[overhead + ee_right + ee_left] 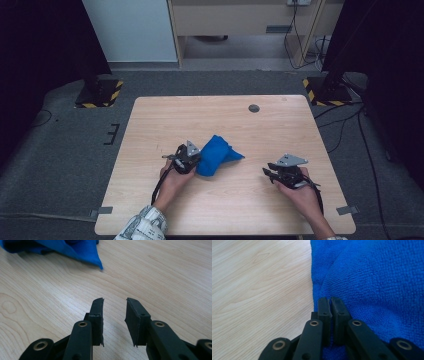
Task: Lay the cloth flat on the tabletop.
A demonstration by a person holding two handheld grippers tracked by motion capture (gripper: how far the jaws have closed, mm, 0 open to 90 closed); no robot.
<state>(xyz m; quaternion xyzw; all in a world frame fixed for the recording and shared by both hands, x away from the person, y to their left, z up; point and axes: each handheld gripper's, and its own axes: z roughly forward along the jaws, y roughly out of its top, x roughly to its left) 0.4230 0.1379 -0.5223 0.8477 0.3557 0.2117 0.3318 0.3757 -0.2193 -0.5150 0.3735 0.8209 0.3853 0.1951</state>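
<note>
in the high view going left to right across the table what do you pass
black left gripper shut on the cloth's edge → crumpled blue terry cloth → bare light wooden table → black right gripper, jaws apart with nothing between them

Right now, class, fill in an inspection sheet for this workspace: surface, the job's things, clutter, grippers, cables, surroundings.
Surface: wooden table, with a round grommet.
Job's things: crumpled blue cloth.
Clutter: nothing seen.
Grippers: left gripper shut on the cloth's edge; right gripper open over bare wood, apart from the cloth.
Cables: a black cable trails from the left gripper; others lie on the floor at right.
Surroundings: grey carpet, hazard-striped stand bases, a desk behind.
</note>
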